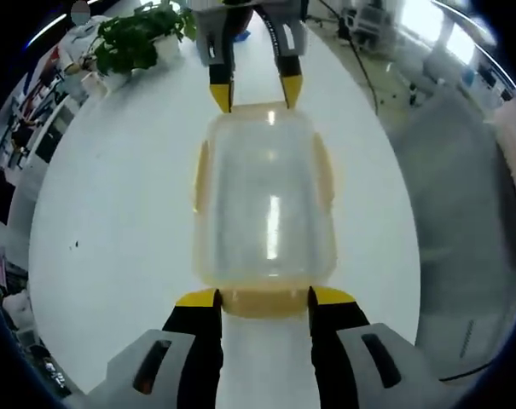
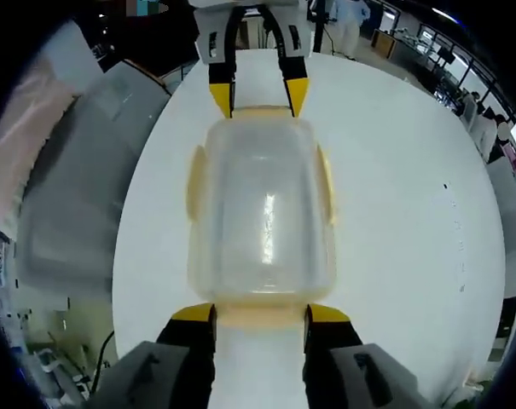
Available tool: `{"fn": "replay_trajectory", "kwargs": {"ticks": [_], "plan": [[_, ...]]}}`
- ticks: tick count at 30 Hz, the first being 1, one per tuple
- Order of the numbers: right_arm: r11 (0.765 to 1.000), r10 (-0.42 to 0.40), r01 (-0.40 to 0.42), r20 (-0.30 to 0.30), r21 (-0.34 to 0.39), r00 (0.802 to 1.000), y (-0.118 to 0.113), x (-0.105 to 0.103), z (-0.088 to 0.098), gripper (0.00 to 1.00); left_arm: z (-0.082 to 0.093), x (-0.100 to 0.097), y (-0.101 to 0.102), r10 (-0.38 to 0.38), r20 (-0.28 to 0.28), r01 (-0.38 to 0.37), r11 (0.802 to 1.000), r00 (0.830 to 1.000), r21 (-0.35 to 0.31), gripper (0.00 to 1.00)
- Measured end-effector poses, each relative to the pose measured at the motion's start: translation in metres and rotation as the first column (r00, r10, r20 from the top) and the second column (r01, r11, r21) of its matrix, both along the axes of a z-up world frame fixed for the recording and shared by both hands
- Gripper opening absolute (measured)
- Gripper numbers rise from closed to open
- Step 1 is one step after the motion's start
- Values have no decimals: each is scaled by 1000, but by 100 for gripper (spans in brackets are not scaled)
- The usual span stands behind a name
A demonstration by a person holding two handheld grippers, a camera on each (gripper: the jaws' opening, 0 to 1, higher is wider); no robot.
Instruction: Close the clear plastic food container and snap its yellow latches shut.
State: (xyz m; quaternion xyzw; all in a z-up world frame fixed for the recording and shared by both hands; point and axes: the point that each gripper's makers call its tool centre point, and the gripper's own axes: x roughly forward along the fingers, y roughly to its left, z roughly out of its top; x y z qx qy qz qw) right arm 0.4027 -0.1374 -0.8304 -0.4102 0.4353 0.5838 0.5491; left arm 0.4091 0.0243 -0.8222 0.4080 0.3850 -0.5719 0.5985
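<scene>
The clear plastic food container is seen lying on the white table, lid on, between the two grippers, which face each other across it. Yellow latches are visible on all four sides: the long side latches are laid flat against the walls, and the end latches are folded at the short ends.

In the left gripper view, the left gripper is placed at the near short end, its yellow-tipped fingers spread apart on either side of the near latch, released and clasping nothing. At the far end, the right gripper is seen from the front, its fingers likewise parted, with the tips set at the far latch.

In the right gripper view, the same arrangement is shown from the other side: the container is centred, the right gripper is held at the near latch with fingers parted, and the left gripper is seen at the far end.

A potted green plant is set on the table's far edge, well apart from the container. A grey chair back is seen beside the table.
</scene>
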Motion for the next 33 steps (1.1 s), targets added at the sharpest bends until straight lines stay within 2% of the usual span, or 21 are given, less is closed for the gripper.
{"fn": "replay_trajectory", "kwargs": {"ticks": [5,7,11,17,25,33], "plan": [[999,-38,38,-9,1,999,-1,-1,-2,38,-5,-1,2,-1,8,1,1000,1000,27,37],[999,-49,49,-10,4,999,-1,0,-2,38,-6,-1,3,24,-10,-24,999,1000,26,39],[998,-62,62,-10,11,998,-1,0,-1,38,-6,-2,5,27,-16,-27,999,1000,19,47],[997,-73,73,-4,7,997,-6,-1,2,38,-3,3,13,28,6,-28,999,1000,34,47],[994,-109,108,19,29,994,-11,3,14,38,13,11,8,55,50,-54,998,997,-17,42],[990,-130,127,42,60,991,-5,7,26,38,24,16,1,82,55,-78,995,995,-69,40]]}}
